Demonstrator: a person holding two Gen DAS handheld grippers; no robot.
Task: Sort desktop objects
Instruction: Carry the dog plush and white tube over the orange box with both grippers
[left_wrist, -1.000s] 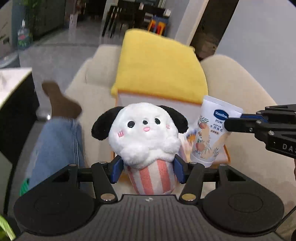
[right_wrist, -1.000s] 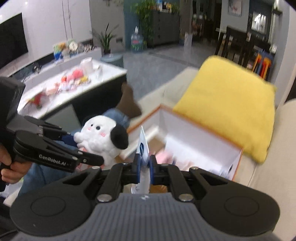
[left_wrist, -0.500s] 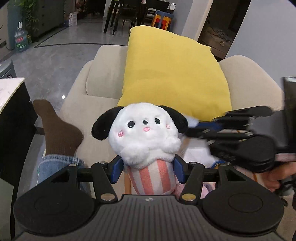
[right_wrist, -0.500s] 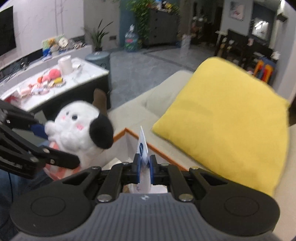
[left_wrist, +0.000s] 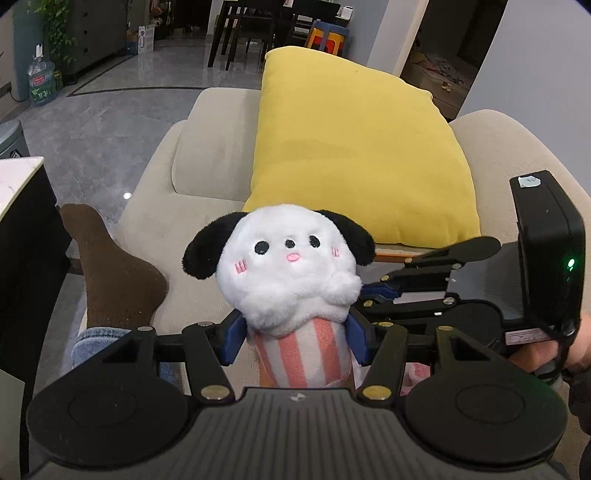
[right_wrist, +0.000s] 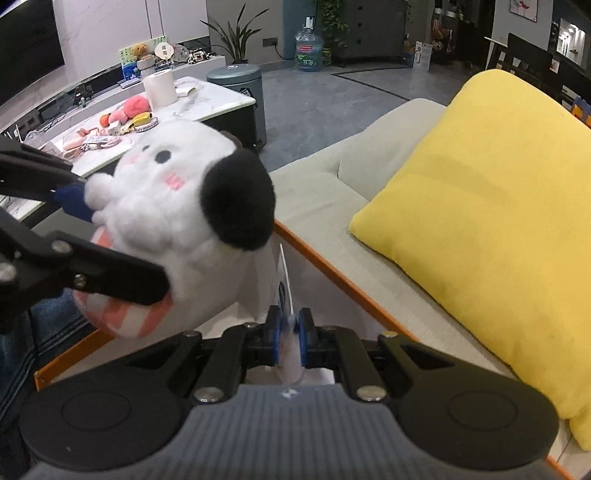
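Still riding upright between the blue pads of the left gripper (left_wrist: 297, 341), clamped at its striped pink-and-white base: plush dog (left_wrist: 291, 273), now hanging over the near corner of the orange-edged box (right_wrist: 325, 264) on the beige sofa (left_wrist: 207, 162). Beside it, pinched flat in the nearly closed right gripper (right_wrist: 290, 341): the white cream tube (right_wrist: 285, 291), edge-on to the right wrist camera and pointing down into the box. Compared with a second ago, both tools sitting lower and closer together, the tube no longer showing in the left wrist view, hidden behind the toy and the black arms of the right gripper (left_wrist: 380, 290); the box wall, plain earlier, now mostly covered. Yellow cushion (left_wrist: 354, 147) leaning behind, coffee table (right_wrist: 207, 99) with remaining clutter well apart. Probably arriving at the drop point; letting go of both items likely next, neither yet released.
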